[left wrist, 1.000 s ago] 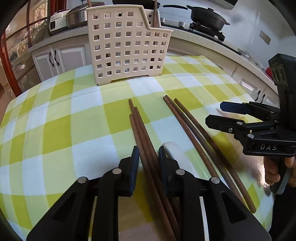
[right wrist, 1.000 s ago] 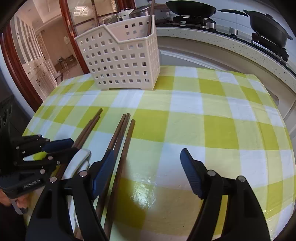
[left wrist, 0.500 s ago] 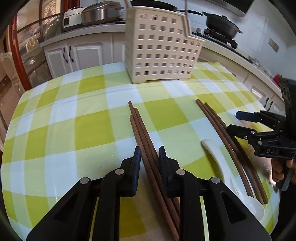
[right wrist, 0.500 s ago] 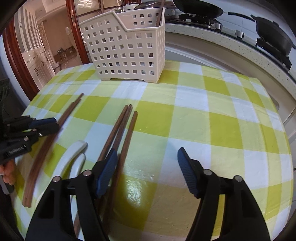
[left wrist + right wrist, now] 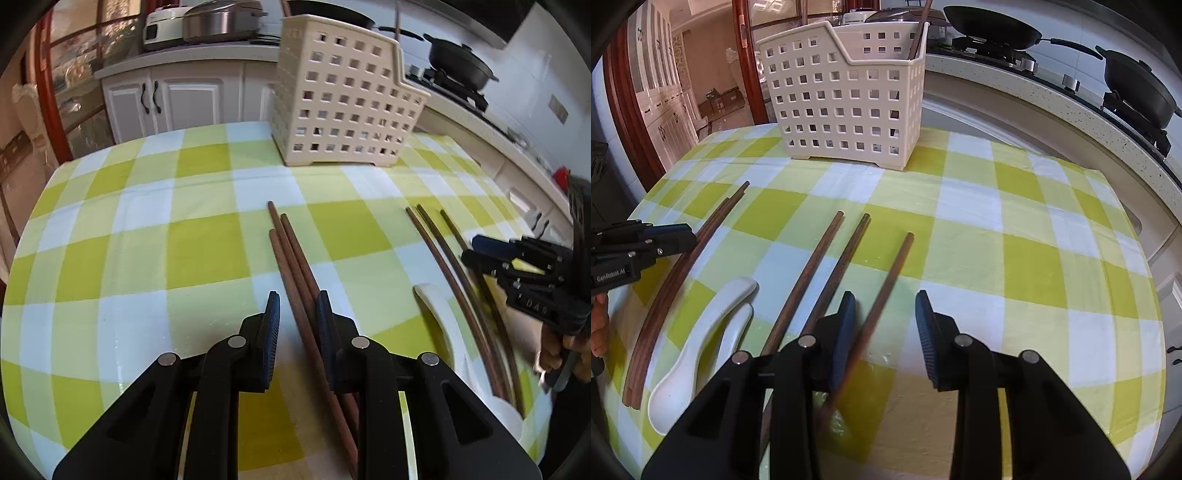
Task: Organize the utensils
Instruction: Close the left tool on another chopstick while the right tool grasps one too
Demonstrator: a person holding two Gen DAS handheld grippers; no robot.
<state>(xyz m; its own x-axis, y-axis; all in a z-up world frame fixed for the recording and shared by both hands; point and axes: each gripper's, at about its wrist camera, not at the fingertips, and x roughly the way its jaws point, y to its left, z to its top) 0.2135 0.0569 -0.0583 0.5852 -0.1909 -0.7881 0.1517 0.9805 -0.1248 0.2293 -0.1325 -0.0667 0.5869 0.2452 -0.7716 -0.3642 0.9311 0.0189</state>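
A cream perforated utensil basket [image 5: 347, 99] [image 5: 849, 99] stands at the far side of the checked table, with a brown chopstick [image 5: 918, 31] in it. My left gripper [image 5: 297, 319] is open, its fingers either side of a bundle of three brown chopsticks [image 5: 291, 254], seen at the left in the right wrist view [image 5: 676, 273]. My right gripper [image 5: 884, 321] is open over the rightmost of three more chopsticks [image 5: 882, 291], which lie at the right in the left wrist view [image 5: 443, 258]. Two white spoons [image 5: 705, 332] [image 5: 443, 325] lie between the two bundles.
The table carries a yellow, green and white checked cloth [image 5: 155, 240] [image 5: 1015, 240]. Behind it runs a kitchen counter with a stove and black pans [image 5: 993, 24] [image 5: 461, 62], a rice cooker [image 5: 221, 18] and white cabinets [image 5: 173, 99].
The right gripper has narrowed and shifted left, so one chopstick now lies between its fingers. The left gripper has drawn back along its bundle; the basket looks farther away.
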